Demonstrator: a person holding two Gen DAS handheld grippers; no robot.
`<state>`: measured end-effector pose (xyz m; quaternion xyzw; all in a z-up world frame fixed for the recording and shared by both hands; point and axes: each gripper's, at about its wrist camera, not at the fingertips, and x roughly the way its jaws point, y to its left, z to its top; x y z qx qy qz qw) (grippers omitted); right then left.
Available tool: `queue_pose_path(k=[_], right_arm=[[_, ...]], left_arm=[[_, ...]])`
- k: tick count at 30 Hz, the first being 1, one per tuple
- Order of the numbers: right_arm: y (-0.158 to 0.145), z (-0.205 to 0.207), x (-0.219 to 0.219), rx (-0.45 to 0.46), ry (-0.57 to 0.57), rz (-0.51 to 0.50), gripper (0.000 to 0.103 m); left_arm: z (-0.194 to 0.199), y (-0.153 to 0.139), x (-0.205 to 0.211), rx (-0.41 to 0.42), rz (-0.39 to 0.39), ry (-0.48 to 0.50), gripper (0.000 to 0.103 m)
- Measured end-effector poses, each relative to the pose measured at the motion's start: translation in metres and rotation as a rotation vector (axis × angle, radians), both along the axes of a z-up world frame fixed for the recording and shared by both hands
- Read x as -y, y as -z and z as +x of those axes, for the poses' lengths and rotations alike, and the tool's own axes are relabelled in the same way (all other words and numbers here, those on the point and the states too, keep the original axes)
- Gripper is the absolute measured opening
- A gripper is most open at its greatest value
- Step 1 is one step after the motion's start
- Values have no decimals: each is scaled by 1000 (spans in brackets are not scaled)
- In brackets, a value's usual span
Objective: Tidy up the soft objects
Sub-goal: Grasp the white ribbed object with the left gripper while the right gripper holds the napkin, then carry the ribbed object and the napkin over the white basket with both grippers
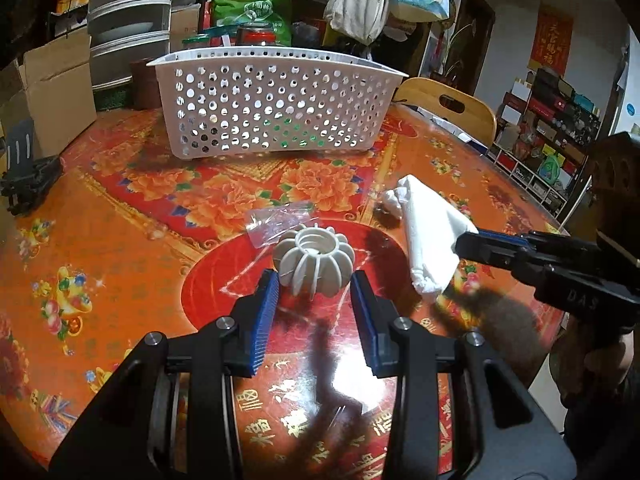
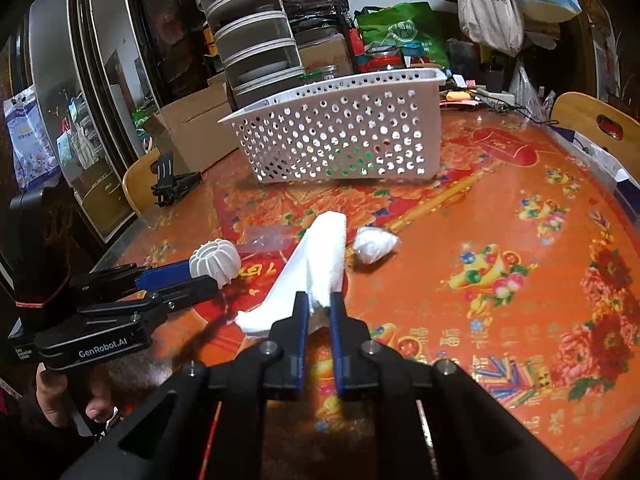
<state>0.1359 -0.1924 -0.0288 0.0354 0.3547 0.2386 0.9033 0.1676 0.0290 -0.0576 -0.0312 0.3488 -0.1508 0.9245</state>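
Right hand-held gripper point(image 2: 319, 306): clamped on white cloth point(image 2: 320, 256).
Left hand-held gripper point(image 1: 315, 286): wide open — straddling ribbed ball point(image 1: 314, 260).
Basket point(image 1: 272, 100) ahead: nothing white inside yet — all left.

The basket point(image 1: 272, 104) stands at the far side of the surface point(image 1: 120, 216), its top open, with a bare strip of surface in front of it. Behind it crowd stacked containers point(image 1: 128, 20), a box point(image 1: 52, 88), jars and hanging bags point(image 1: 356, 4), closing off the far edge. At mid-surface a ribbed ball point(image 1: 316, 262), a clear wrapper point(image 1: 276, 220), a white cloth point(image 1: 428, 236) and a small wad point(image 2: 376, 245) lie close together. The left gripper point(image 1: 314, 312) stands spread around the ball; the right gripper point(image 2: 320, 314) is clamped on the cloth. The right half of the surface lies bare. A black stand point(image 1: 24, 184) sits at the left edge, a chair back point(image 1: 452, 108) at the far right.
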Motion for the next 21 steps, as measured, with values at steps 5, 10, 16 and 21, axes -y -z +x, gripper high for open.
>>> queue_pose_path(k=[5, 10, 16, 21], right_arm=[[-10, -4, 5, 23, 11, -14, 9], [-16, -6, 11, 33, 21, -16, 9], [-27, -9, 11, 61, 15, -26, 9], [-40, -7, 18, 79, 22, -19, 9]], left_arm=[[-7, -10, -4, 23, 0, -9, 35], [-12, -19, -9, 44, -1, -19, 35], [-15, -35, -13, 68, -1, -29, 35], [-14, -51, -19, 92, -3, -43, 35]])
